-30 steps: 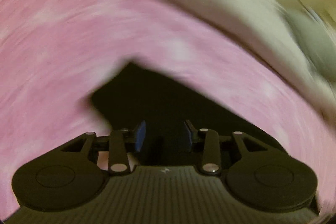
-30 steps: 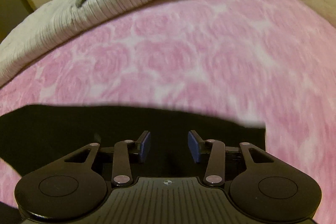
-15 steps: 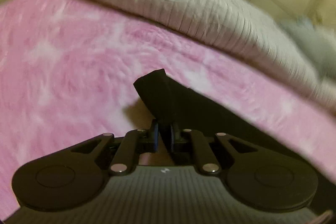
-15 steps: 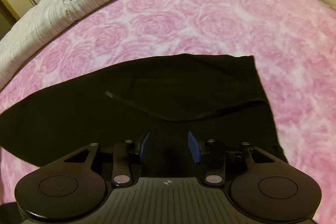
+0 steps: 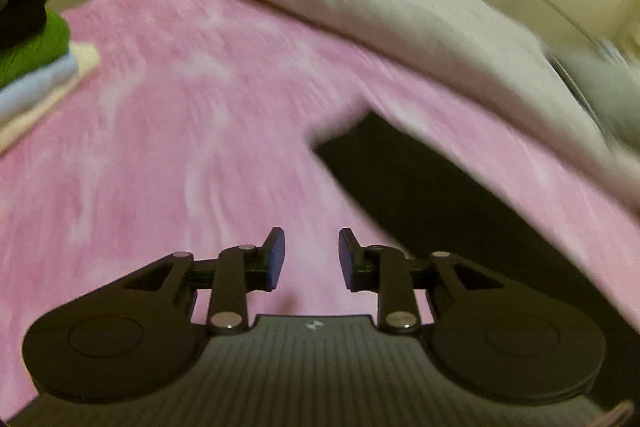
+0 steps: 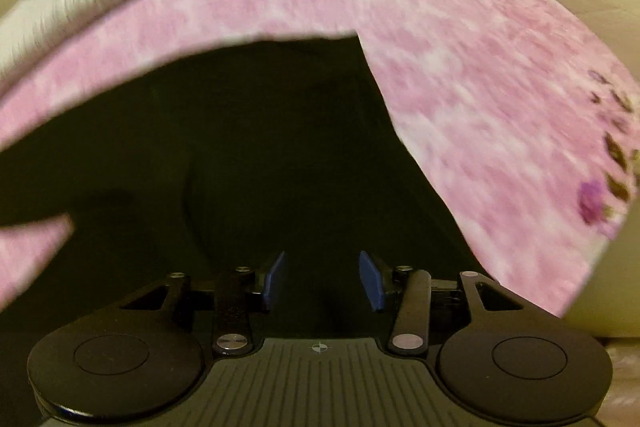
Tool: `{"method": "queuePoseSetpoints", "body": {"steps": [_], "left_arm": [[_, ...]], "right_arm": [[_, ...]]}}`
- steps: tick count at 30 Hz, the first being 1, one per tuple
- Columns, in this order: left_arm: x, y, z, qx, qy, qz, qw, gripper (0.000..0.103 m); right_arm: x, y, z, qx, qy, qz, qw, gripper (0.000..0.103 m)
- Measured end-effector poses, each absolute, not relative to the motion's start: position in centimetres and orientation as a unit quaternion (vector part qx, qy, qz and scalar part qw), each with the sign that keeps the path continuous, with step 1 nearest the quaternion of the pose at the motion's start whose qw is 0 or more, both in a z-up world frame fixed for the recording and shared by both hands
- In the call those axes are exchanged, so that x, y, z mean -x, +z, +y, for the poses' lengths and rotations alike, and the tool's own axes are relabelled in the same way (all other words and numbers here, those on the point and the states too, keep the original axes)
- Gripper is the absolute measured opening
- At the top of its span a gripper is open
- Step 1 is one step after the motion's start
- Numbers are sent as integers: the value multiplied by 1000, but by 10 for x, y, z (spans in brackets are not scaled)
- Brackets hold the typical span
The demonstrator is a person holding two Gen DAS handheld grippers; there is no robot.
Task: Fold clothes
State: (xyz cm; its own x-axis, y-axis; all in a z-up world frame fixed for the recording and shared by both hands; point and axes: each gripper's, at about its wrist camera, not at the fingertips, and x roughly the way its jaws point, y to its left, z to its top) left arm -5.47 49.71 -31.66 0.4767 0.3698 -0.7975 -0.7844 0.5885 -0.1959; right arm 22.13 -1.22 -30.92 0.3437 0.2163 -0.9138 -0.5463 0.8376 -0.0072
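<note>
Black garment (image 6: 248, 155) lies flat on the pink blanket (image 5: 180, 131), a folded pile (image 5: 32, 59) at the bed's left edge. Left gripper (image 5: 311, 259), jaws just reopened and empty, hangs over blanket; right gripper (image 6: 322, 281) gapes empty above the garment.

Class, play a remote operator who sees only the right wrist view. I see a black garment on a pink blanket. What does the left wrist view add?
Observer: The left gripper is open and empty over the pink blanket; its jaws have just been opening.
Operator: Anything else lying there?
Observer: A stack of folded clothes at the far left.
Operator: Where is the black garment from that side?
Observer: The garment lies to that gripper's right.
</note>
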Motion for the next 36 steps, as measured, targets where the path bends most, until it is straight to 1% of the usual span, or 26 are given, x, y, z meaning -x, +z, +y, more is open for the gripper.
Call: {"method": "queuePoseSetpoints", "body": {"steps": [2, 4, 5, 6, 7, 9, 10, 12, 14, 15, 16, 18, 20, 22, 29, 36], "left_arm": [[82, -319, 451, 274, 317, 396, 817, 23], [107, -333, 413, 295, 303, 429, 798, 24], [118, -345, 402, 309, 311, 455, 775, 24], [127, -361, 394, 320, 327, 497, 737, 24], [134, -373, 389, 327, 342, 533, 702, 21], [146, -360, 378, 327, 373, 514, 700, 20], [148, -350, 375, 329, 382, 516, 693, 22], [145, -325, 364, 329, 384, 514, 693, 22], [136, -297, 350, 330, 380, 497, 706, 30], [130, -282, 340, 331, 377, 490, 713, 31], [125, -267, 329, 331, 374, 483, 719, 33], [111, -239, 302, 332, 366, 473, 730, 38], [99, -221, 275, 332, 354, 466, 740, 42], [92, -203, 247, 331, 343, 463, 748, 43], [87, -177, 177, 263, 347, 480, 762, 43], [103, -157, 148, 250, 360, 472, 765, 44]], "right_arm": [[-206, -321, -19, 194, 232, 519, 800, 47], [-194, -337, -27, 235, 226, 516, 792, 49], [-192, -347, -32, 248, 223, 529, 781, 51], [-190, -358, -38, 259, 220, 545, 767, 51], [-191, -366, -44, 264, 217, 562, 753, 51], [-196, -364, -57, 237, 221, 576, 751, 51], [-199, -358, -62, 224, 223, 580, 751, 51], [-205, -343, -68, 201, 235, 582, 752, 51], [-208, -323, -70, 185, 261, 574, 754, 51], [-209, -311, -70, 173, 275, 574, 752, 52], [-210, -301, -71, 161, 290, 576, 747, 53], [-210, -281, -74, 143, 318, 581, 735, 66], [-206, -262, -78, 141, 342, 580, 725, 71], [-199, -245, -82, 155, 365, 570, 720, 73], [-181, -215, -103, 184, 386, 561, 709, 81], [-169, -193, -108, 208, 402, 545, 706, 83]]}}
